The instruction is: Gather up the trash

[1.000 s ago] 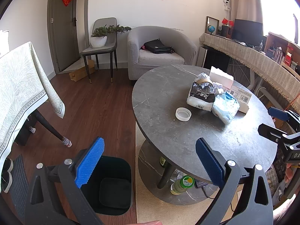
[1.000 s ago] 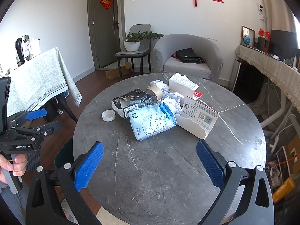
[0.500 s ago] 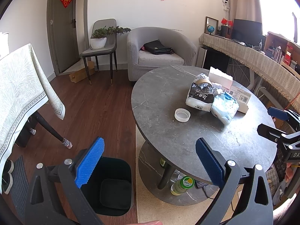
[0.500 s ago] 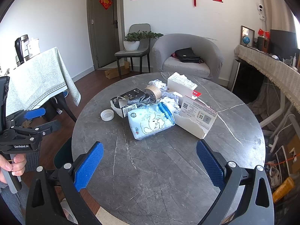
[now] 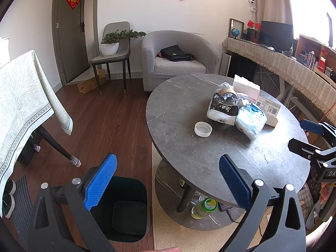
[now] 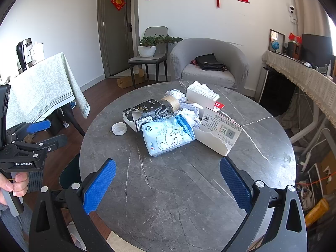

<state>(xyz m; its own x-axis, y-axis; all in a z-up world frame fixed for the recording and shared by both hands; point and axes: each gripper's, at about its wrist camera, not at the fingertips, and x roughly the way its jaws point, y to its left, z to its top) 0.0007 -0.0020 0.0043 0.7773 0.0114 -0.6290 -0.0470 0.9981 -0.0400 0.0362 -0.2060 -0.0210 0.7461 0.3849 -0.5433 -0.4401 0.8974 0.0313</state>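
Trash lies in a heap on the round grey table (image 6: 168,189): a white and blue plastic pack (image 6: 168,136), a black torn bag (image 6: 145,111), a tape roll (image 6: 171,103), crumpled tissue (image 6: 189,113), torn white boxes (image 6: 218,132) and a white lid (image 6: 119,129). The heap also shows in the left wrist view, with the black bag (image 5: 223,110) and lid (image 5: 203,129). A dark bin (image 5: 121,208) stands on the floor left of the table. My left gripper (image 5: 168,184) is open and empty above the bin and table edge. My right gripper (image 6: 168,187) is open and empty over the table's near side.
A cloth-covered table (image 5: 23,105) stands at the left, a grey armchair (image 5: 178,61) and a chair with a plant (image 5: 113,50) at the back. A long counter (image 5: 283,67) runs along the right. Bottles (image 5: 204,208) sit on the shelf under the round table.
Both views have shifted slightly; the trash heap sits a little lower and closer in the right wrist view. Both grippers stay open and empty.
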